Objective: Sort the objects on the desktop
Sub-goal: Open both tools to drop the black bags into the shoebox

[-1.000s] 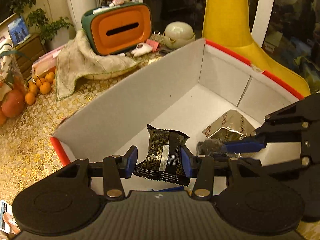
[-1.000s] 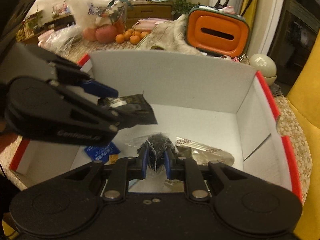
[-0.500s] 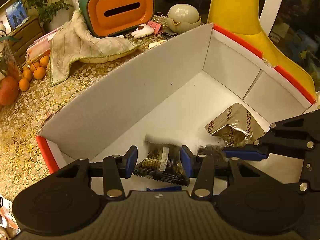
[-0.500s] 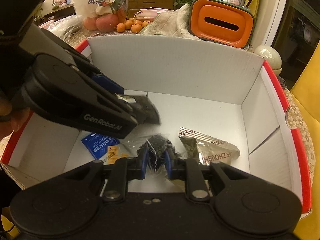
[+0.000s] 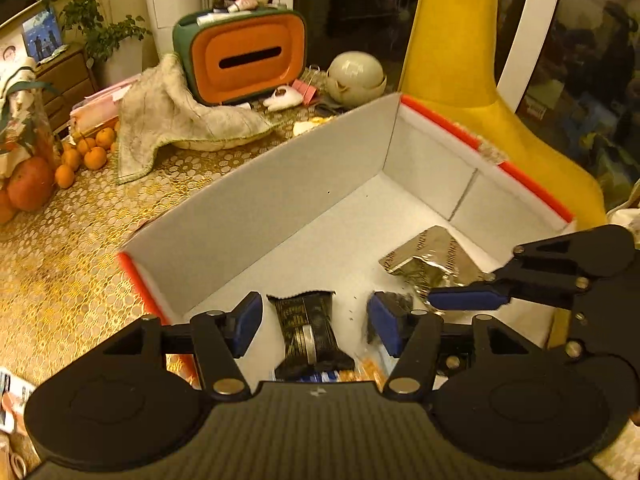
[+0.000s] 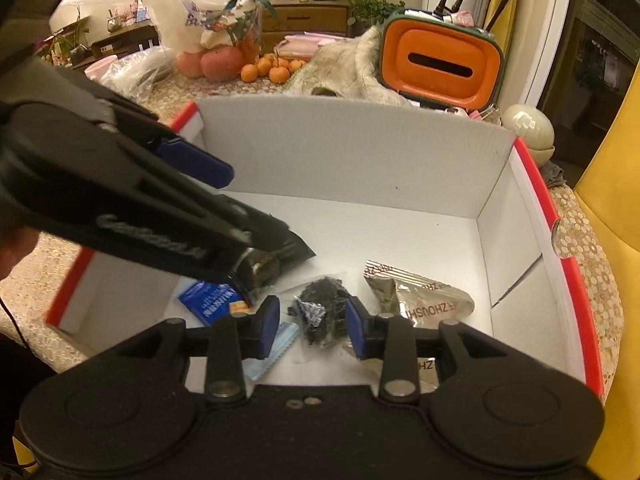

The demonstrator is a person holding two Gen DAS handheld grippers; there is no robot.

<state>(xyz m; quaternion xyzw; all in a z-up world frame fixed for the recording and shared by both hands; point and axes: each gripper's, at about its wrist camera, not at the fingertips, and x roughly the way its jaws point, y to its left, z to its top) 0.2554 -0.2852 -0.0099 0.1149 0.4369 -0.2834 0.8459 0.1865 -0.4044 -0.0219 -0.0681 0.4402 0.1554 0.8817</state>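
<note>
Left wrist view first: my left gripper (image 5: 316,318) has its jaws spread wide, and the black snack packet (image 5: 307,330) lies loose between them on the floor of the white box (image 5: 256,216), touching neither pad as far as I can see. I judge that packet delivered. Beside it the silver foil pouch (image 5: 430,258) is already in the box, and my right gripper (image 5: 466,298) reaches in from the side. Outside on the gold tablecloth (image 5: 64,256) I see a folded cloth (image 5: 176,120), an orange tissue box (image 5: 240,62) and small oranges (image 5: 86,152); whether any of these need sorting I cannot tell.

Right wrist view: my right gripper (image 6: 312,320) is also released, the clear bag of dark bits (image 6: 322,314) sitting between its pads with gaps on both sides. So 2 drops look finished. A blue sachet (image 6: 206,306) sits half hidden under my left gripper (image 6: 224,208), which is blurred and covers most of the black packet. The box's near edge is cut off by my own tool body.
</note>
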